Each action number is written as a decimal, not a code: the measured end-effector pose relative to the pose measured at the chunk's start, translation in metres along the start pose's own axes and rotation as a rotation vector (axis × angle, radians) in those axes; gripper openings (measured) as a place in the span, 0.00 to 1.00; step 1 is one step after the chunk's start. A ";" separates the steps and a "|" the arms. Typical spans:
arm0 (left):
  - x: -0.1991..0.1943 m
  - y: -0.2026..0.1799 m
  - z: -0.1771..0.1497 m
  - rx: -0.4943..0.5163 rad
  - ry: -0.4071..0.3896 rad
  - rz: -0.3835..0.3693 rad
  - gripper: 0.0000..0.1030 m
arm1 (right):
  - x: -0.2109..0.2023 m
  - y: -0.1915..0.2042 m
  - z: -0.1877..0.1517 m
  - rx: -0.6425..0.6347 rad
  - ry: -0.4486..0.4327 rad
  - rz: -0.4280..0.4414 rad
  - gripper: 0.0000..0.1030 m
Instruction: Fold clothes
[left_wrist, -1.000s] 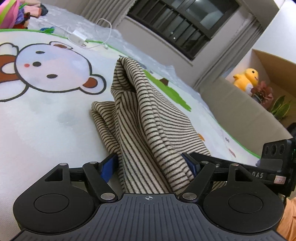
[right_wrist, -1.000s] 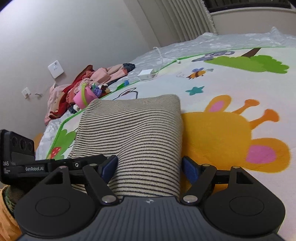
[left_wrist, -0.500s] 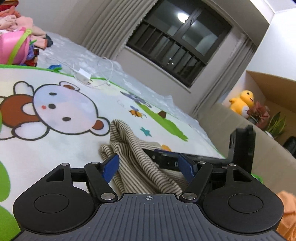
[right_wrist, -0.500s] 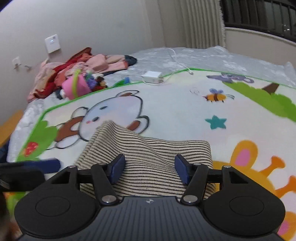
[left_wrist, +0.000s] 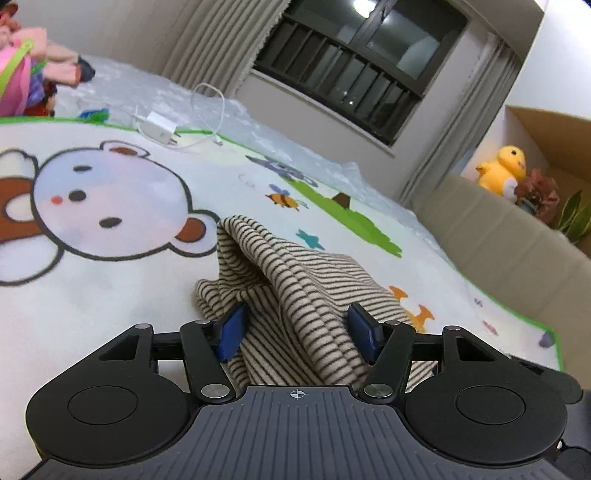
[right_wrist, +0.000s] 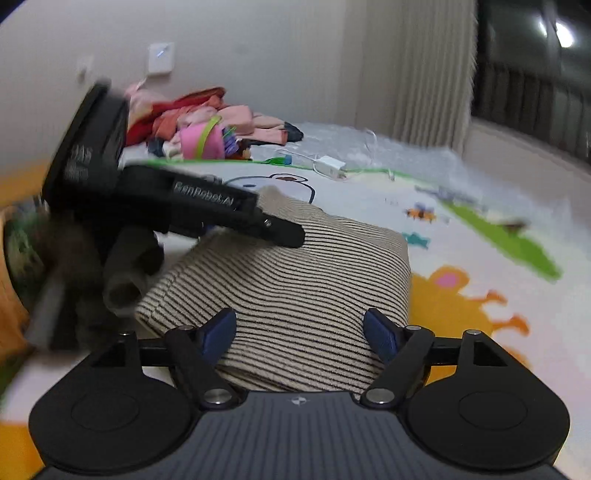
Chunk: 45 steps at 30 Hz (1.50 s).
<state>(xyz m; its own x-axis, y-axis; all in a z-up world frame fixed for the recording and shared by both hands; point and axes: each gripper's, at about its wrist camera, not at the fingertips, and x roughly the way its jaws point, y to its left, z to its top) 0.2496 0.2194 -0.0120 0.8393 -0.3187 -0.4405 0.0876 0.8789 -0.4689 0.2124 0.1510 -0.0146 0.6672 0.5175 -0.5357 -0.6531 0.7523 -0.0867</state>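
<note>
I count one striped garment (left_wrist: 295, 280), beige with thin dark lines, lying folded on the cartoon play mat (left_wrist: 92, 288) that covers the bed; its near end runs in between the fingers of both my tools. My left gripper (left_wrist: 297, 328) has its two blue pads set wide apart with the cloth bunched loosely between them; whether the pads touch the fabric I cannot tell, since the folds hide the contact. My right gripper (right_wrist: 301, 330) is likewise spread wide, the flat folded cloth (right_wrist: 295, 277) lying between its two pads without being pinched. In the right wrist view my left tool (right_wrist: 207, 210) crosses from the left, blurred, its tip over the far part of the garment. Far off I see one white charger (left_wrist: 159, 127) with one cable, one heap of pink and red clothes (right_wrist: 207, 125) at the far left, and one yellow plush duck (left_wrist: 502, 166) at the far right beside a plant that the frame edge cuts off.
</note>
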 end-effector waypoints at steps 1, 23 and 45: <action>-0.001 0.001 0.000 -0.004 0.006 0.007 0.65 | 0.002 -0.001 0.001 0.009 -0.003 -0.001 0.78; -0.101 -0.046 -0.114 -0.113 -0.158 0.144 0.95 | -0.051 -0.045 -0.071 0.461 0.066 -0.122 1.00; -0.098 -0.131 -0.176 0.209 -0.156 0.478 1.00 | -0.105 -0.039 -0.108 0.290 0.083 -0.185 1.00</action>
<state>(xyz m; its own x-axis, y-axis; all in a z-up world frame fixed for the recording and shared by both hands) 0.0614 0.0729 -0.0420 0.8801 0.1760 -0.4410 -0.2315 0.9700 -0.0748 0.1287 0.0228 -0.0458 0.7256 0.3356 -0.6007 -0.3872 0.9208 0.0468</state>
